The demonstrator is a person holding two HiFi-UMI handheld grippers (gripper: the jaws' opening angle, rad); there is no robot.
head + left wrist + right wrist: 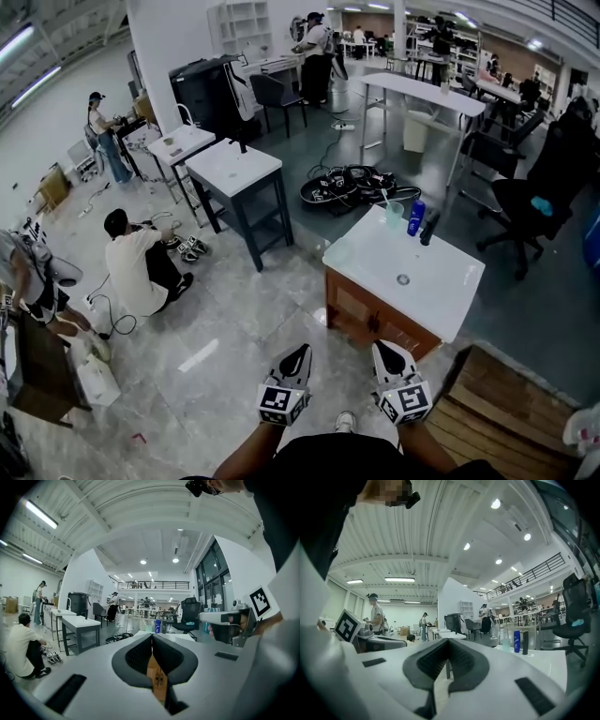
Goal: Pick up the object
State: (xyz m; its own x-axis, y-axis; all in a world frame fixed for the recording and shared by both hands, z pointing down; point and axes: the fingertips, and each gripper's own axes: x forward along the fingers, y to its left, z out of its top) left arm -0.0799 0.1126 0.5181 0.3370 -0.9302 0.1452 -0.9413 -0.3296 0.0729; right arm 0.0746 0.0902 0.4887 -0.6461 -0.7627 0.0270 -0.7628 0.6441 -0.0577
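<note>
Left gripper [298, 352] and right gripper [383, 349] hang low before the person, side by side. Each has its jaws pressed together on nothing. Well beyond them, at the far edge of the white surface [441, 286], a blue bottle [415, 217] stands between a clear cup [394, 215] and a black bottle [429, 228], untouched.

Bright, even light comes from ceiling strip lights [41, 513] and round ceiling lamps [496, 503]. The pale floor [234, 309] carries soft glare and only faint shadows. Every view bows strongly toward dark, vignetted corners. Close up, the left gripper [151, 637] and right gripper [448, 641] look soft and blurred.
</note>
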